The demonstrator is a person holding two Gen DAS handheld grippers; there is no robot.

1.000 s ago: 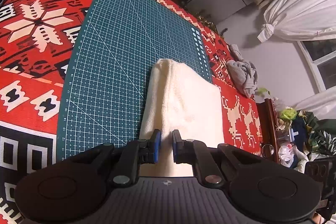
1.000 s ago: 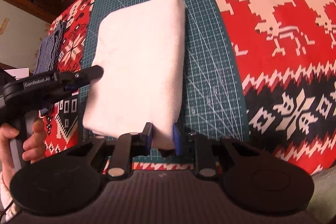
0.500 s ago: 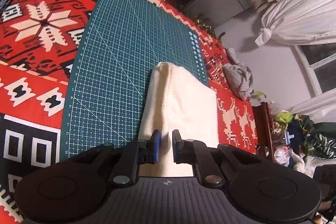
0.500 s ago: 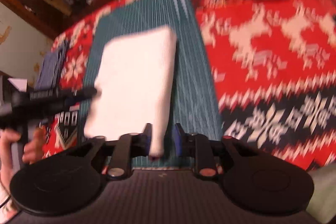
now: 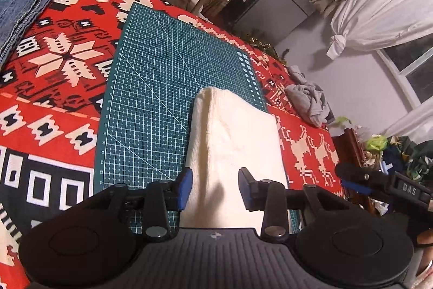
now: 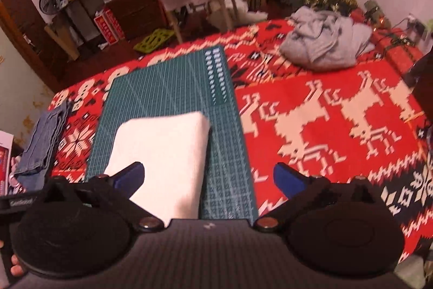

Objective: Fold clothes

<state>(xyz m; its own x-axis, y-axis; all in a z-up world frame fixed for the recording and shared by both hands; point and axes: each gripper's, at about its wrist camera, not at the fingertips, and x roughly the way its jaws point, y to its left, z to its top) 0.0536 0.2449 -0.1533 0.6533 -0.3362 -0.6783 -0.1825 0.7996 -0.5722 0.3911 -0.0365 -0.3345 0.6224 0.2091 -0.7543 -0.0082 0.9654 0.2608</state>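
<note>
Now the red patterned blanket (image 6: 324, 104) covers the surface, and the green cutting mat (image 5: 162, 88) lies on it. On the mat's near right part rests the folded white towel (image 5: 238, 142). Both the left gripper (image 5: 215, 187) and the right gripper (image 6: 208, 178) have their 2 fingers spread, holding nothing.

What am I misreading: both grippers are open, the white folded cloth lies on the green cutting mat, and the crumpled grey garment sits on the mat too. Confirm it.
One slip: the grey garment lies on the red patterned blanket, off the green cutting mat, as the right wrist view shows. The white cloth is on the mat, and the left gripper and right gripper are open.
</note>
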